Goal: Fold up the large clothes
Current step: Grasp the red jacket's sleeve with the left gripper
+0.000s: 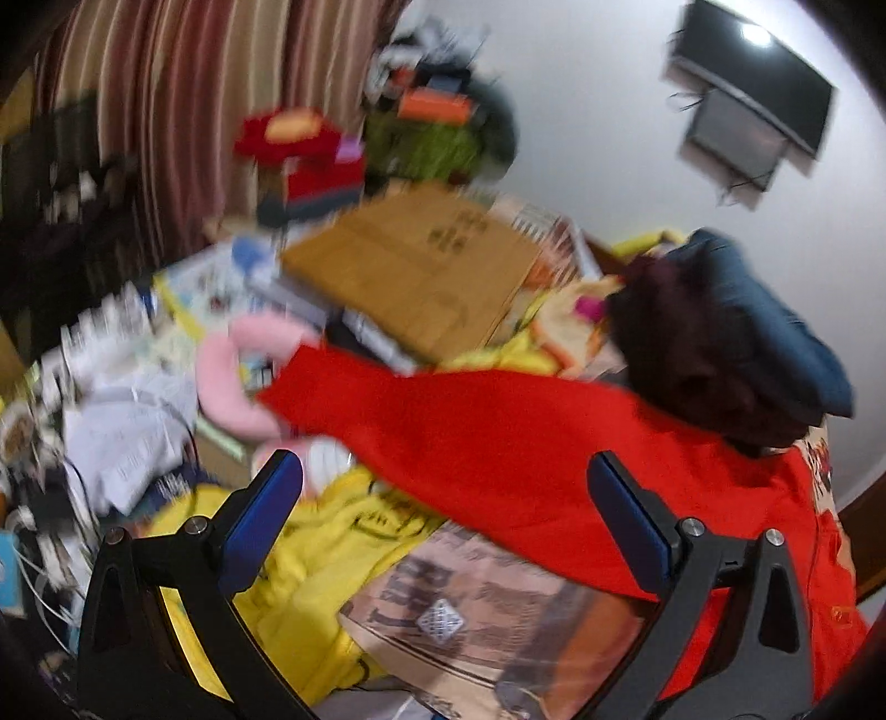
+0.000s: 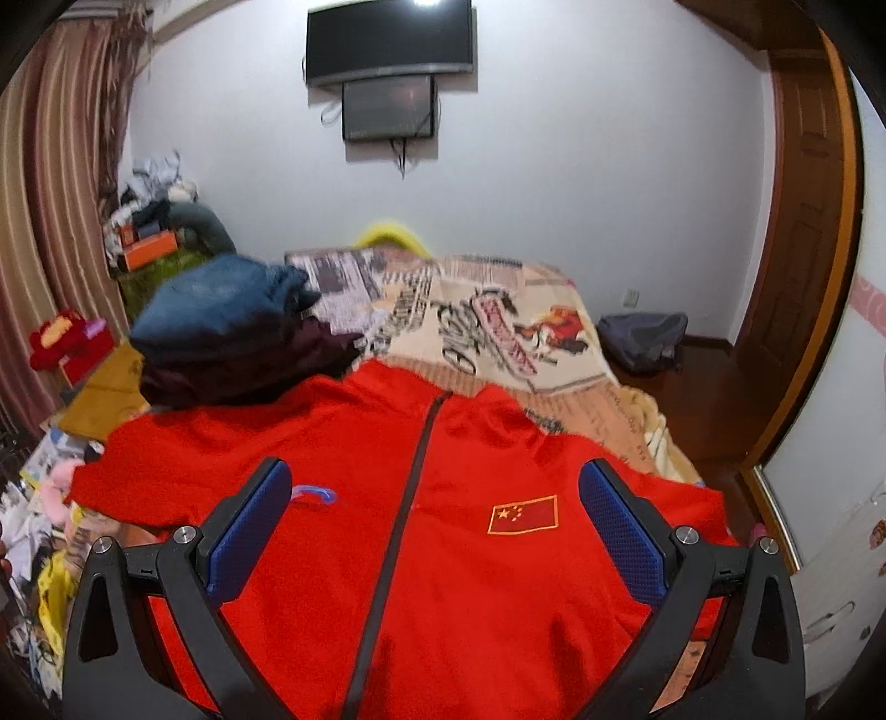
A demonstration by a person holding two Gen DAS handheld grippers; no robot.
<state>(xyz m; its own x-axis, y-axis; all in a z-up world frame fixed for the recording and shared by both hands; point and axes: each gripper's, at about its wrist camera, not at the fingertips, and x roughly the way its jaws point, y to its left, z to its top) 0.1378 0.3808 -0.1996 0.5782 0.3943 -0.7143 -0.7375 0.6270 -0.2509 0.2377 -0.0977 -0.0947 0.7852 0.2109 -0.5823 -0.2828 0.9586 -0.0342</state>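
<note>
A red zip-front jacket [image 2: 443, 554] with a small flag patch lies spread face up on the printed bedspread [image 2: 498, 310]. My right gripper [image 2: 434, 493] hovers open just above its chest, one finger on each side of the dark zip. In the left wrist view, one red sleeve [image 1: 470, 432] stretches out to the left over the bed's edge. My left gripper [image 1: 446, 487] is open above that sleeve, holding nothing. A stack of folded dark clothes [image 2: 232, 332] sits at the jacket's upper left, touching its shoulder.
Left of the bed lies a cluttered heap: a cardboard box [image 1: 415, 277], yellow cloth [image 1: 310, 559], a pink pillow [image 1: 232, 376], papers and cables. Striped curtains [image 2: 44, 221] hang at the left. A wall screen [image 2: 387, 44], a grey bag [image 2: 642, 338] and a wooden door [image 2: 797, 249] are beyond.
</note>
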